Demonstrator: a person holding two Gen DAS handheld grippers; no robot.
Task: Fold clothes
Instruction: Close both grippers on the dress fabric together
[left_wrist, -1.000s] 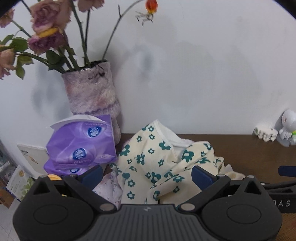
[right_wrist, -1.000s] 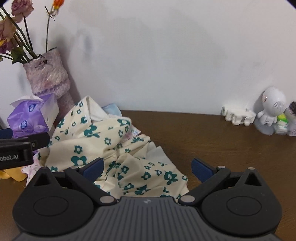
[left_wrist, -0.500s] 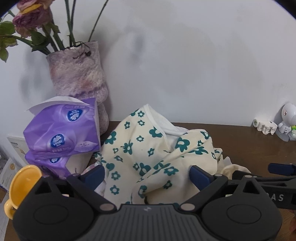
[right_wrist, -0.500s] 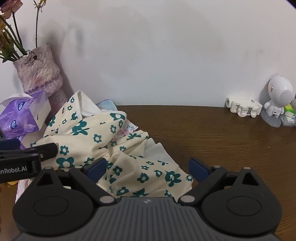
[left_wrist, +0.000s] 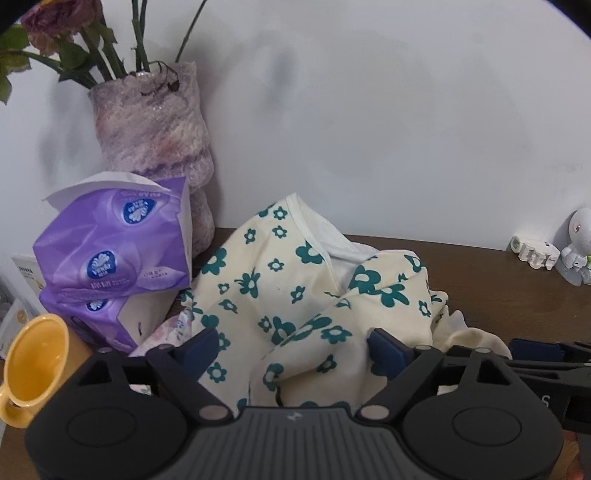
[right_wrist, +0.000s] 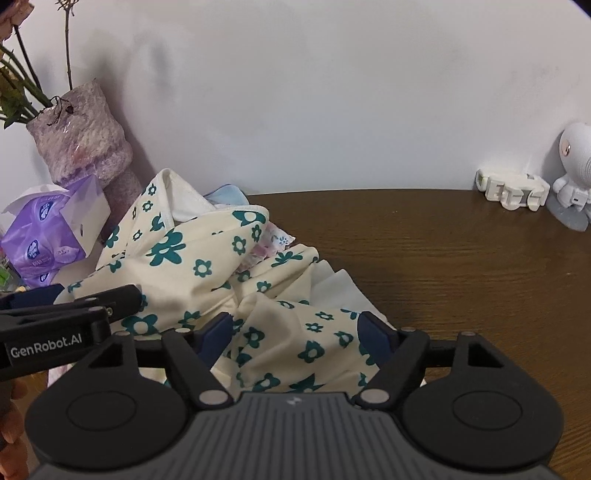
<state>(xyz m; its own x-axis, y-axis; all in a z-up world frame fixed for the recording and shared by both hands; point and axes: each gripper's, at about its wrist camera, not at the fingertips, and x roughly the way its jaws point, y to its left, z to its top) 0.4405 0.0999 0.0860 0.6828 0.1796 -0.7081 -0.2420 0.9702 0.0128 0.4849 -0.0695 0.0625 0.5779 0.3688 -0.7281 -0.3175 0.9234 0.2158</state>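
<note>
A crumpled cream garment with teal flowers lies in a heap on the brown table; its white lining shows at the top. Under it peeks a paler floral cloth. My left gripper is open, its blue fingertips spread on either side of the heap's near folds. In the right wrist view the same garment spreads toward the front, with a light blue cloth behind it. My right gripper is open over the garment's near edge. The left gripper's fingers reach in from the left, low over the fabric.
A purple vase with dried flowers stands by the wall at the left. Purple tissue packs and a yellow cup sit beside it. A white letter ornament and a white astronaut figure stand at the back right.
Both grippers have come lower and closer to the garment heap. The flowers have slid out of the top of the views, and the yellow cup has come into the left wrist view.
</note>
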